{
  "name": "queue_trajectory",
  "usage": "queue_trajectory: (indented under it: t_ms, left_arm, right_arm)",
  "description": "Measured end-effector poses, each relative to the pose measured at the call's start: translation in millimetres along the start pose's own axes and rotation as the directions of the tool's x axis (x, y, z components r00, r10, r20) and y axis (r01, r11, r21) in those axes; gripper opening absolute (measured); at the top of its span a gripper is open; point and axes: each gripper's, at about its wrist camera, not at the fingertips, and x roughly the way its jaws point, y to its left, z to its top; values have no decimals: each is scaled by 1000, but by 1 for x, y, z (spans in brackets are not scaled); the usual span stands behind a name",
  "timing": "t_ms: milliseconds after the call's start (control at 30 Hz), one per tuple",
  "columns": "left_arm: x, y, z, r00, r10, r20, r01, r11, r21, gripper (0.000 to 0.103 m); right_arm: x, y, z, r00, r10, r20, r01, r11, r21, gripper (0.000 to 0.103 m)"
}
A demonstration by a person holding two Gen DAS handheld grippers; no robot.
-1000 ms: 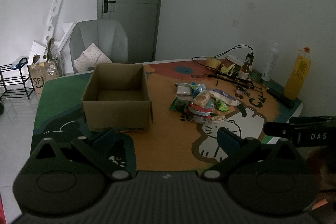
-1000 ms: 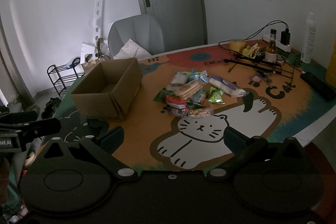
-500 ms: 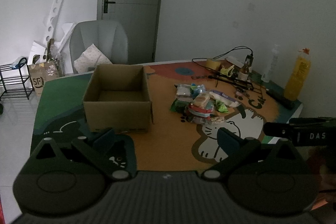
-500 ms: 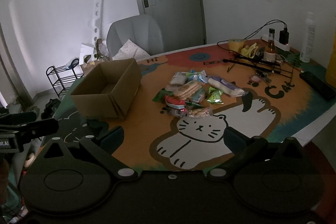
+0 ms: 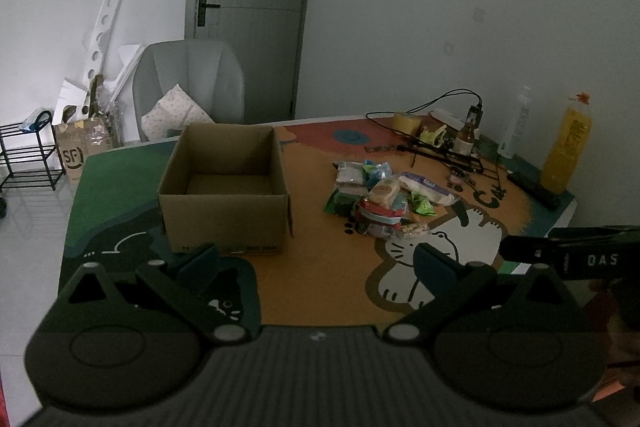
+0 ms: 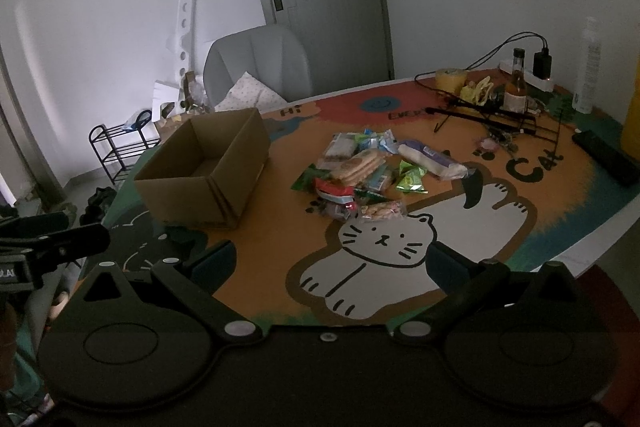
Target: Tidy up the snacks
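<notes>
Snacks (image 6: pixel 362 173) lie in a loose heap near the middle of the table (image 6: pixel 592 227), on the orange part of the printed mat (image 6: pixel 280 227) just above the drawn cat, and well apart from both your tools. You should judge these packets light, soft and crinkly, with slick film wrappers that will slide over one another; the biscuit pack (image 6: pixel 358 165) on top and the small cracker bag (image 6: pixel 382 211) at the near edge look breakable under a hard squeeze. Take hold of each packet by a sealed end or across its narrow width, and lift the outer ones first, since those in the heap overlap and a low one may drag its neighbours. To the left of the heap stands the cardboard box (image 5: pixel 226 187), upright, flaps folded down along its sides, open at the top; what shows of its floor is bare, so nothing has been sorted yet. Your left gripper (image 5: pixel 316 263) hovers short of the box with its fingers spread wide and nothing between them. Your right gripper (image 6: pixel 332 263) hangs over the cat drawing, likewise spread and empty. Beyond the heap, at the far right of the table, note a tangle of black cable (image 6: pixel 480 107), a small brown bottle (image 6: pixel 516 83), a roll of tape (image 5: pixel 406 123), a white bottle (image 5: pixel 516 125) and a yellow bottle (image 5: pixel 566 147); keep clear of these.
</notes>
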Motion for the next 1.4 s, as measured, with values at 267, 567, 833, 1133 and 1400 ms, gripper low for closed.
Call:
queue_trajectory:
  t_ms: [267,567,833,1133,1400]
  left_arm:
    - [1,-1,0,1000,5,0,-5,1000,-1,103]
    - [26,-7,2,1000,8,-19,-8,1000,1,103]
    - [63,-15,3,1000,-3,-30,3,1000,-11,103]
    - [101,-25,14,999,-32,-14,31,999,-39,102]
    - [133,-29,17,998,-62,-17,61,996,-61,100]
  right_arm:
    - [5,1,-1,1000,7,-10,-7,1000,2,103]
    - [25,-16,4,1000,9,-25,-9,1000,21,103]
    - [51,-45,6,1000,15,-22,-13,998,64,103]
    - [79,-72,11,1000,16,-22,-13,995,97,95]
    - [108,-83,10,998,41,-57,-34,992,120,81]
